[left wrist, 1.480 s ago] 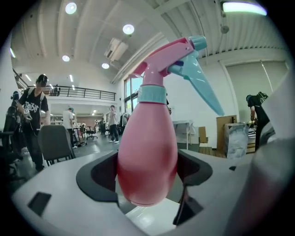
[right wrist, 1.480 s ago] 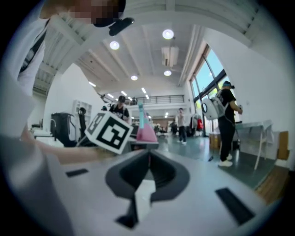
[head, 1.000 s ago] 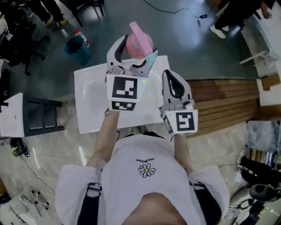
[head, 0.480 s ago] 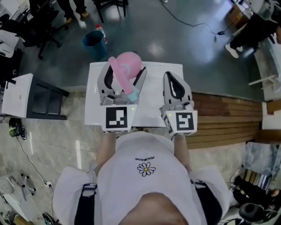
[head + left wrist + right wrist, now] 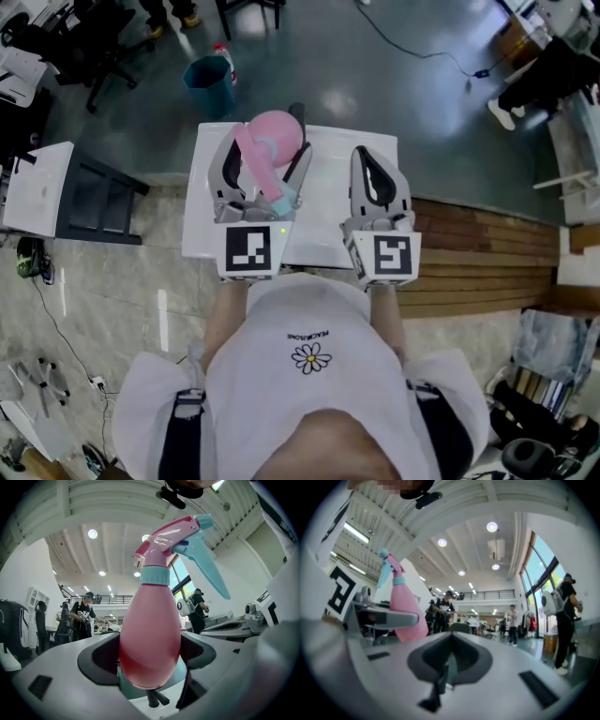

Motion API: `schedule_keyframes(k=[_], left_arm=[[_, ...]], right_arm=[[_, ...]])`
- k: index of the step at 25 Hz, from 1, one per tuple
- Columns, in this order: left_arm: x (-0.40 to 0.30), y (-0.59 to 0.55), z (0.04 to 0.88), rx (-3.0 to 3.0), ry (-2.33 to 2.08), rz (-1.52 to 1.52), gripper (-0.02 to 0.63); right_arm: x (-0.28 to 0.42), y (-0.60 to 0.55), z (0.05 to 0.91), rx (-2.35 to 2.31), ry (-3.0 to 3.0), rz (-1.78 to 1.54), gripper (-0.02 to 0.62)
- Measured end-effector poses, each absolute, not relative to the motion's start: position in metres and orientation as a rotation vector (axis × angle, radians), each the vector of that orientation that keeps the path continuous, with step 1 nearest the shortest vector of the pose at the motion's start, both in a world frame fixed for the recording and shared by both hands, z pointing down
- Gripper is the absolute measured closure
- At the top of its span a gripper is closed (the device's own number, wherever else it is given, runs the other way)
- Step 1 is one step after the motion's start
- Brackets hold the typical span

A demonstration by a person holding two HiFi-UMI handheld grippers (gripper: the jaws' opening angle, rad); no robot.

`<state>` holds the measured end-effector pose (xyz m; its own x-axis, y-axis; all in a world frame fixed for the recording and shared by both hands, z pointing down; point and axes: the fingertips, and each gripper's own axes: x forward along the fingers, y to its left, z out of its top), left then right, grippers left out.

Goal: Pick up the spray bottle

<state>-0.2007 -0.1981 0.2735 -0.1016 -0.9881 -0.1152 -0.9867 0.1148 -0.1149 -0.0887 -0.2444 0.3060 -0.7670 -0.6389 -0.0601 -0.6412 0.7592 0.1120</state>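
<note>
a: so, where is the spray bottle (image 5: 277,131)?
b: in the left gripper (image 5: 265,150). its jaws are closed on the fat pink body from both sides, near the base. the gripper points upward, so the bottle's head rises toward the ceiling (image 5: 93,508).
a: and the head?
b: pink, on a teal collar (image 5: 154,575). in the left gripper view the teal trigger (image 5: 206,566) slants down to the right.
a: is it standing on the white table (image 5: 328,202)?
b: no, it is held over the table's far part, with its base down in the gripper's throat.
a: the right gripper (image 5: 372,161)?
b: just beside the left one, also pointing up, jaws pressed together with nothing between them. the bottle shows at the left of its view.
a: anything else?
b: a blue bucket (image 5: 208,80) stands on the dark floor (image 5: 375,75) beyond the table, and wooden boards (image 5: 478,244) lie to the table's right.
</note>
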Motion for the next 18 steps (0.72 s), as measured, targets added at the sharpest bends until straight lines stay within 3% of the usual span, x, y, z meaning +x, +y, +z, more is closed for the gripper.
schedule_keyframes(k=[18], left_arm=[[-0.2038,-0.1930,0.2687,-1.946,2.210,-0.018,0.206]], right_arm=[[-0.0862,-0.2433,0.3075,-1.079,2.928,0.192,0.566]])
